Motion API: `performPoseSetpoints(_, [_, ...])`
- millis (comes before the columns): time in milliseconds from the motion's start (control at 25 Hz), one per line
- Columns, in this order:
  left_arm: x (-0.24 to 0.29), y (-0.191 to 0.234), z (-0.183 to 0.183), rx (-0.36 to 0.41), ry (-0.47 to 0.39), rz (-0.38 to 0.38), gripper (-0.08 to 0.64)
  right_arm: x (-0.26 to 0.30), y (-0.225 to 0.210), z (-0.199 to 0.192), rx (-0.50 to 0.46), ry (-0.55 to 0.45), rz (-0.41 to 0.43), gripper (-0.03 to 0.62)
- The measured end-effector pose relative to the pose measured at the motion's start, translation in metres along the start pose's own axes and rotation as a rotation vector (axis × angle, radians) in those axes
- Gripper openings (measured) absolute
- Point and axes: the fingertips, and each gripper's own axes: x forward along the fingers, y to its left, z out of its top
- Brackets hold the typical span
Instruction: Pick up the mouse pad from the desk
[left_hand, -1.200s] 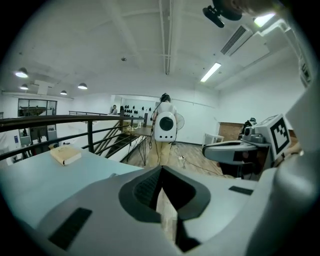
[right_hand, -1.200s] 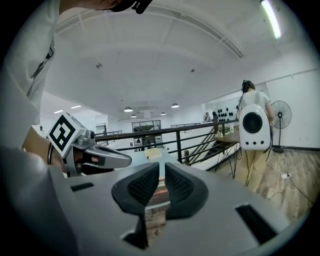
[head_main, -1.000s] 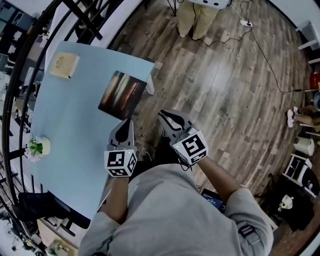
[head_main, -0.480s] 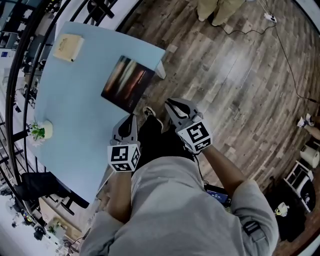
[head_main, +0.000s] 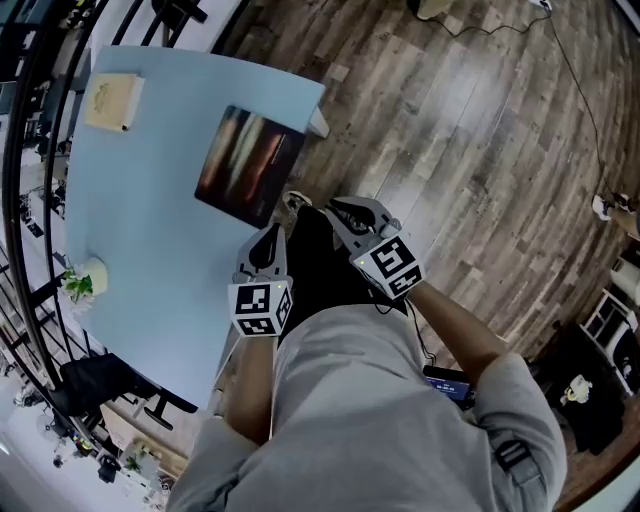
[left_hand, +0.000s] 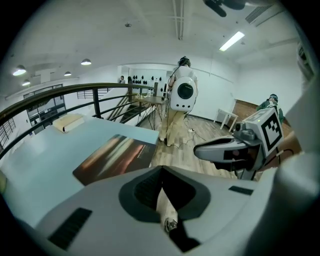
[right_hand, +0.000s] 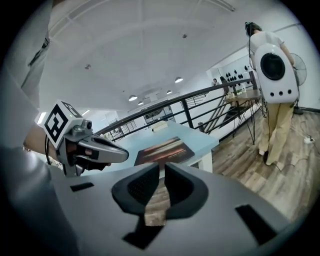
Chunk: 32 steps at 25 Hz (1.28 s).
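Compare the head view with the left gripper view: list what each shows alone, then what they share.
Head view only: the marker cube on the left gripper and the person's left forearm. Left gripper view only: a standing person wearing a white backpack, and the ceiling lights. Both: the mouse pad lying on the light blue desk, the beige notepad and the right gripper.

no words or numbers can be read anywhere in these views.
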Motion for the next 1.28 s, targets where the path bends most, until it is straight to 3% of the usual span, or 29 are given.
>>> performPoseSetpoints(280, [0.018,0.008,-0.006,0.038,0.056,-0.039,0.012,0.017,-0.011,-0.011,0.016,0.003,-0.041,0.04])
performPoseSetpoints(720, [0.046,0.049,-0.002,0.174,0.123,-0.023,0.012,0.053,-0.013,-0.034,0.183,0.017,-0.021,0.042])
performPoseSetpoints(1280, [0.07,0.066,0.005,0.226,0.168,-0.096,0.012,0.099,-0.022,-0.039,0.362,0.005,-0.042,0.052])
